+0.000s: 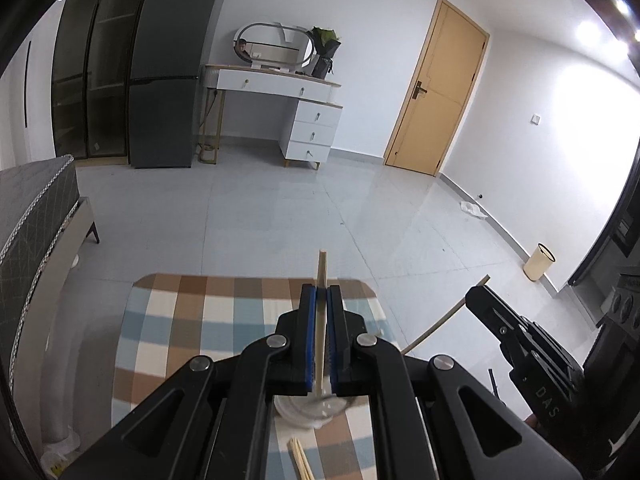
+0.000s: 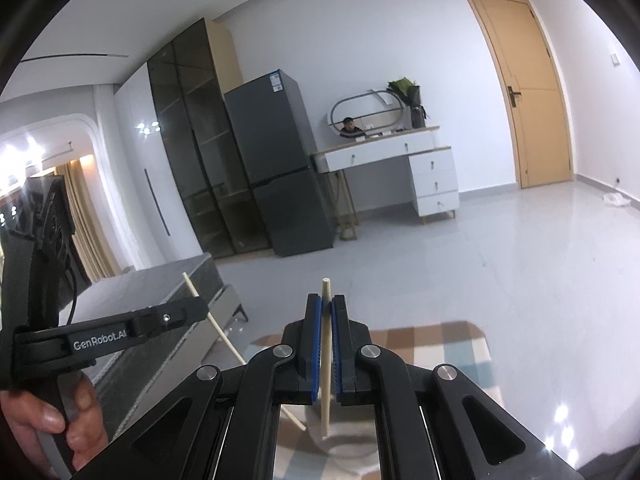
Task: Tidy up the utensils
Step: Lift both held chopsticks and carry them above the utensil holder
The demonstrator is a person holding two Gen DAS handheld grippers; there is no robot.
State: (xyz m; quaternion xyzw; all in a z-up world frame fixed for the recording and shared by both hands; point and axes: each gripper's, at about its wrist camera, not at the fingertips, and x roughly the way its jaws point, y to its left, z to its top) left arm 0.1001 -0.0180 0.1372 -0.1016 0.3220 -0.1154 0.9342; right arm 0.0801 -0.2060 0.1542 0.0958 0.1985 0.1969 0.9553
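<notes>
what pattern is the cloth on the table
A check of brown, pale blue and cream squares on the tablecloth, clearest in the left wrist view.

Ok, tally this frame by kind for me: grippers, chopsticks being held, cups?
Grippers: 2 (left gripper, right gripper)
Held chopsticks: 2 (left chopstick, right chopstick)
Cup: 1
Total: 5
Loose chopsticks are cut off at the frame edge, so they are not counted.
</notes>
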